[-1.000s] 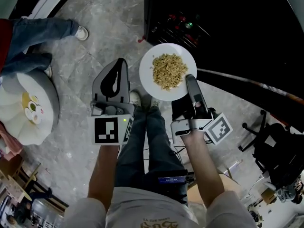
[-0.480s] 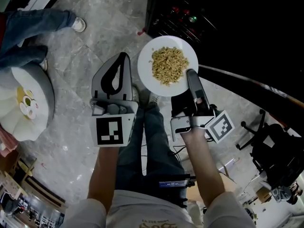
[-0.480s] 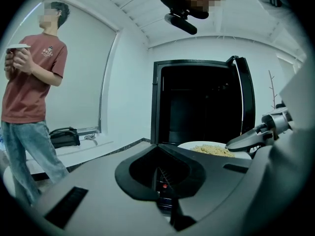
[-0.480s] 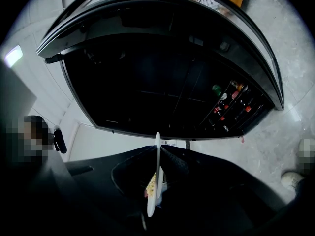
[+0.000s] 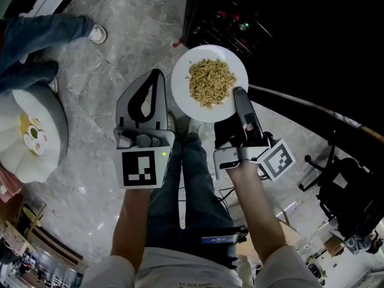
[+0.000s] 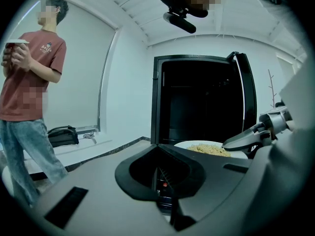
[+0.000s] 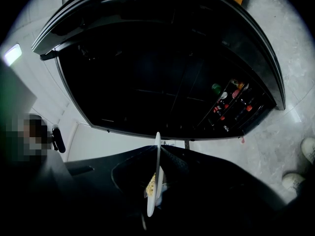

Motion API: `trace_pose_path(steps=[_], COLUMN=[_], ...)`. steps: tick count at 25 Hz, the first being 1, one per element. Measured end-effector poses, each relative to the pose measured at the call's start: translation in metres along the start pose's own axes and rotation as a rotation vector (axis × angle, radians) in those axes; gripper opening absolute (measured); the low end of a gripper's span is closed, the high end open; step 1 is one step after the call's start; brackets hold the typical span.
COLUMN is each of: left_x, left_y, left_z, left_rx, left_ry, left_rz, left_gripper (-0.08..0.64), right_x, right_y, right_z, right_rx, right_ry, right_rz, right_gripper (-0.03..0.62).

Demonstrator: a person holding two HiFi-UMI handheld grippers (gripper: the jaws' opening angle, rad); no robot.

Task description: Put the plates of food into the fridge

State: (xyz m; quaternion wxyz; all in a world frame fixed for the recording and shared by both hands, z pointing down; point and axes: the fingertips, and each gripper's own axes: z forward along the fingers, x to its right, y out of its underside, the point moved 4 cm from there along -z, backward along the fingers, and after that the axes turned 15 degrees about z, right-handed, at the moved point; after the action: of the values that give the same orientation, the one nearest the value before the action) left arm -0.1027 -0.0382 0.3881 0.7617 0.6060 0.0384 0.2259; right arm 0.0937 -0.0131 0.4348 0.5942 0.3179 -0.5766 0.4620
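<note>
Right hand-held gripper (image 5: 238, 93) is clamped on the near rim of a round white plate (image 5: 182, 92) heaped with yellowish fried food (image 5: 210, 81), holding it level in front of the open black fridge (image 5: 288, 35). Left hand-held gripper (image 5: 155, 77) hangs just beside the plate, jaws together on nothing.

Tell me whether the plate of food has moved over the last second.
No, not noticeably. The plate of food, held by the right gripper, lies as near the fridge as before.
</note>
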Motion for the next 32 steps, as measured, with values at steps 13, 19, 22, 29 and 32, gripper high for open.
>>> trace_pose_path(steps=[13,19,22,29,32], left_x=[0.006,0.008,0.01,0.024,0.027], left_y=[0.001,-0.002,-0.006,0.005,0.004], left_z=[-0.01,0.001,-0.007,0.034,0.037], left_rx=[0.021,0.022,0.028,0.029,0.031], left_ry=[0.031,0.06,0.076,0.127,0.141], left_rz=[0.002,0.008,0.004,0.055,0.06], left_gripper=[0.006,0.006,0.006,0.006,0.006], right_x=[-0.003,-0.007,-0.013,0.002,-0.002], right_y=[0.0,-0.008,-0.003,-0.038,-0.042], right_z=[0.0,0.011,0.006,0.031,0.034], right_rx=[0.03,0.075,0.092,0.129,0.142], right_ry=[-0.035,-0.041,-0.047,-0.046,-0.055], right_rz=[-0.031,-0.033,-0.04,-0.031,-0.037], right_gripper=[0.021,0.021,0.021,0.021,0.021])
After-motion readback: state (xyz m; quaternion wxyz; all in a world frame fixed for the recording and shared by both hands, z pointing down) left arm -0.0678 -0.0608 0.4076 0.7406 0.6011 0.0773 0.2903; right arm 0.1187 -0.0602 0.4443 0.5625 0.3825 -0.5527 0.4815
